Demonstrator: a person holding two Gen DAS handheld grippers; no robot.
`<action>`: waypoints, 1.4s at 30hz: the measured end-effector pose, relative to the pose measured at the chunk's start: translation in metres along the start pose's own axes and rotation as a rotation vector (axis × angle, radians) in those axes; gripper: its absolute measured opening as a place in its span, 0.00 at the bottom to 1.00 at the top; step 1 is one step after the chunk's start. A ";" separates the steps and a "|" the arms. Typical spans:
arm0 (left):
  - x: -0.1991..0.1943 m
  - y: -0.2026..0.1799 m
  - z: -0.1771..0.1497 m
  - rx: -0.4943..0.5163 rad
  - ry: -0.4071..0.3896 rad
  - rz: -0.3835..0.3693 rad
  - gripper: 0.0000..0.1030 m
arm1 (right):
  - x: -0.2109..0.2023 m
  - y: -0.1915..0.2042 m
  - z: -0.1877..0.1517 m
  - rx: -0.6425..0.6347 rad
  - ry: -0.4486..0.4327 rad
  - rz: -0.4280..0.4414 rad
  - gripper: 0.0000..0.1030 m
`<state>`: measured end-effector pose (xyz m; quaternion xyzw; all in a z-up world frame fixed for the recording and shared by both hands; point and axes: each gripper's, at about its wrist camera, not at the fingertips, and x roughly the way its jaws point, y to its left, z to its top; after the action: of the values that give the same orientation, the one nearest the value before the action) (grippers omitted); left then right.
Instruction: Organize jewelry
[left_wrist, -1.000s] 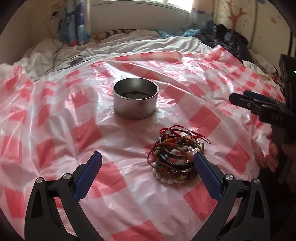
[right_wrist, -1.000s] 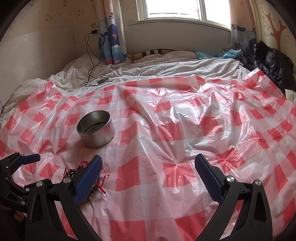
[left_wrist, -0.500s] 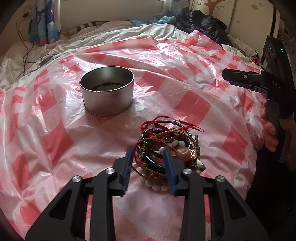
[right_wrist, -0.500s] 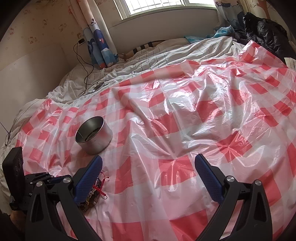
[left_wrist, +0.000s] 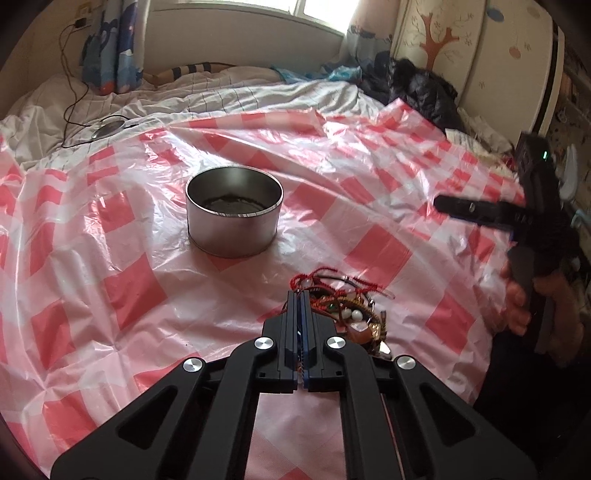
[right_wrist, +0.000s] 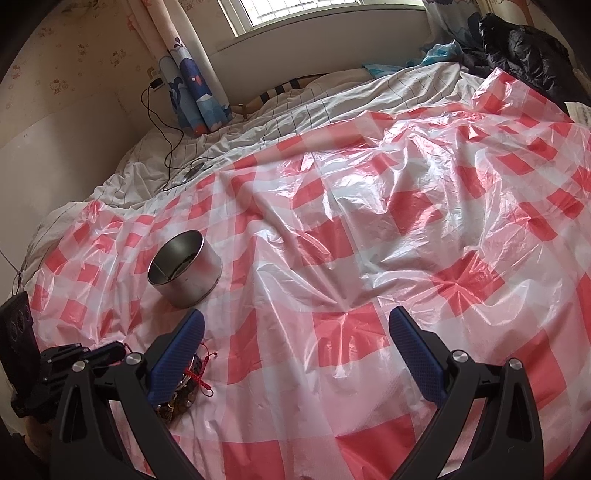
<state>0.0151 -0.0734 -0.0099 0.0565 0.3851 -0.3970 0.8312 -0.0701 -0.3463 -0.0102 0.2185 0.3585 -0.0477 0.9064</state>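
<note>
Jaws on my left gripper (left_wrist: 300, 295) have just closed, fully together at the bracelet pile's (left_wrist: 347, 314) left edge; whether a strand is pinched, I cannot tell. Right gripper (right_wrist: 295, 332) wide open, empty. Tin (left_wrist: 233, 225) stands beyond the pile.

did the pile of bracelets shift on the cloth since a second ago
Cannot tell. The bracelet pile lies just this side of the metal tin as before; only the left tongs closed at its edge.

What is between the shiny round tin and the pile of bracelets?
Nothing but bare checked plastic sheet lies between the tin and the bracelet pile. The left wrist view shows this best.
</note>
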 end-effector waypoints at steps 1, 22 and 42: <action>-0.006 0.005 0.002 -0.029 -0.027 -0.030 0.01 | 0.000 0.001 0.000 -0.006 0.001 -0.001 0.93; -0.050 0.043 0.012 -0.189 -0.205 -0.067 0.02 | 0.027 0.120 -0.052 -0.599 0.138 0.172 0.48; -0.048 0.042 0.014 -0.193 -0.206 -0.066 0.02 | 0.038 0.126 -0.053 -0.573 0.166 0.254 0.04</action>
<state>0.0340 -0.0207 0.0236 -0.0774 0.3357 -0.3889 0.8544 -0.0450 -0.2074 -0.0247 0.0003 0.3998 0.1865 0.8974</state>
